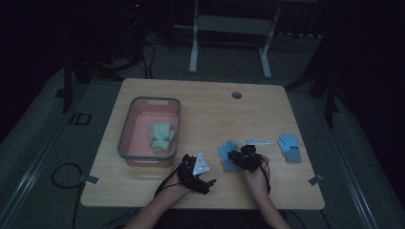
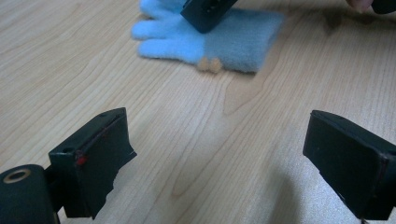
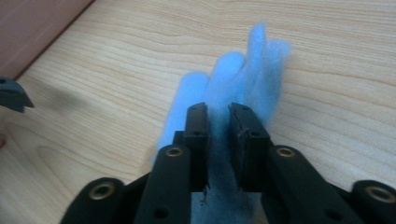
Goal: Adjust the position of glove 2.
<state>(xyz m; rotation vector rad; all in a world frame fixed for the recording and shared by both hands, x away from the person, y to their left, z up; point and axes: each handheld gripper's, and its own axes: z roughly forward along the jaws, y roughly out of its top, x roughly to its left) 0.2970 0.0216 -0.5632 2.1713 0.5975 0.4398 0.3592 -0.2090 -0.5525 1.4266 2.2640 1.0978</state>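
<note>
Wooden table [image 1: 210, 109], dim room. Pink bin [image 1: 125, 131] toward left edge, green glove [image 1: 161, 137] inside, likely dropped there as sorted. Two blue gloves flat on right half: far one [image 1: 289, 147] near right edge, near one [image 1: 228, 154] close to front edge. Right gripper [image 3: 218, 122] over near glove's cuff, jaws narrowly parted, straddling fabric, not clamped; probably lining up a pinch. Left gripper [image 2: 219, 154] spread wide, parked over bare wood.
</note>
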